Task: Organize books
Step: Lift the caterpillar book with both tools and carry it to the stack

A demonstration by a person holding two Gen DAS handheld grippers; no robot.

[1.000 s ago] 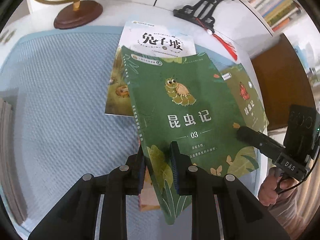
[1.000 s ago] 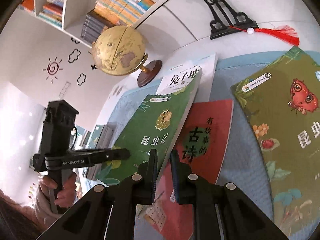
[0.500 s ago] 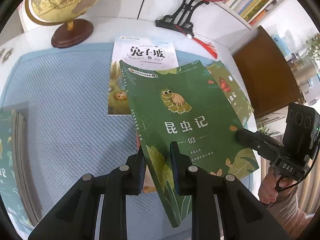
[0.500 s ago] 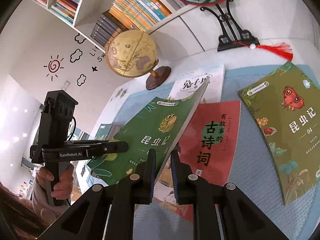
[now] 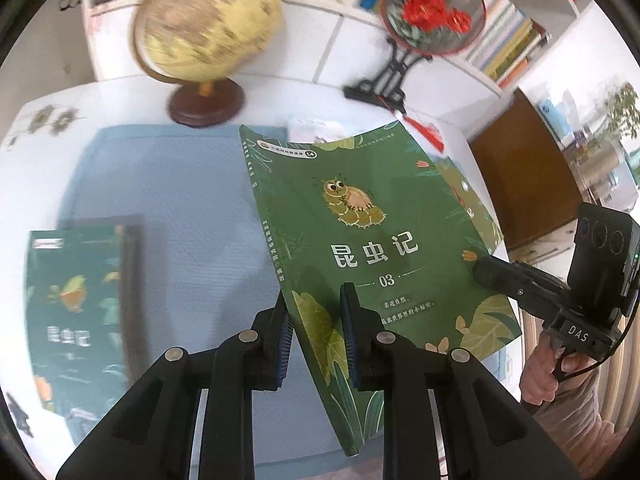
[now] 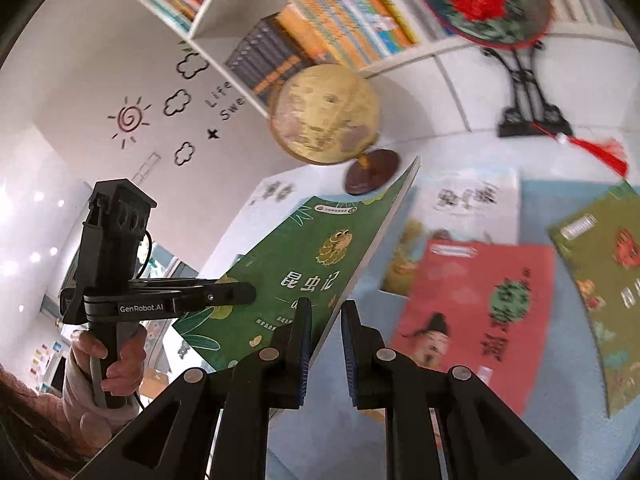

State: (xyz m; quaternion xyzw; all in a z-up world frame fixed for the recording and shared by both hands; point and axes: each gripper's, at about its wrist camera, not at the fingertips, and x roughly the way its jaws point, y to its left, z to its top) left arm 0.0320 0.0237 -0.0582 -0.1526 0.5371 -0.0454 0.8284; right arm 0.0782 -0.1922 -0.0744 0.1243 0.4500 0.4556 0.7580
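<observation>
Right, both grippers grip one book. The left gripper point(image 5: 314, 336) is closed down tight on the lower edge of the green insect book marked 03 point(image 5: 360, 232), near its spine; the right gripper point(image 6: 326, 344) is pinched just as narrow on the same book's open page edge point(image 6: 296, 272). The book hangs clear of the blue mat point(image 5: 180, 184), tilted, cover facing up toward the left camera.

Step in hand, as I read it: carry phase, book lifted off the scatter, not yet placed. In the left view, a dark green stack of matching volumes point(image 5: 76, 304) sits at nine o'clock from the held book, likely the drop target. In the right view, loose on the mat: a red poetry book point(image 6: 476, 312) at three o'clock of the held one, a white-covered book point(image 6: 468, 208) at two o'clock, an olive-green volume point(image 6: 600, 280) far right. A globe point(image 6: 324, 114) stands at twelve o'clock, close to the book's top corner.

Next move probably calls for swinging the book toward the stack with both grips firm, levelling it, squaring the edges, clearing the globe, then releasing.
</observation>
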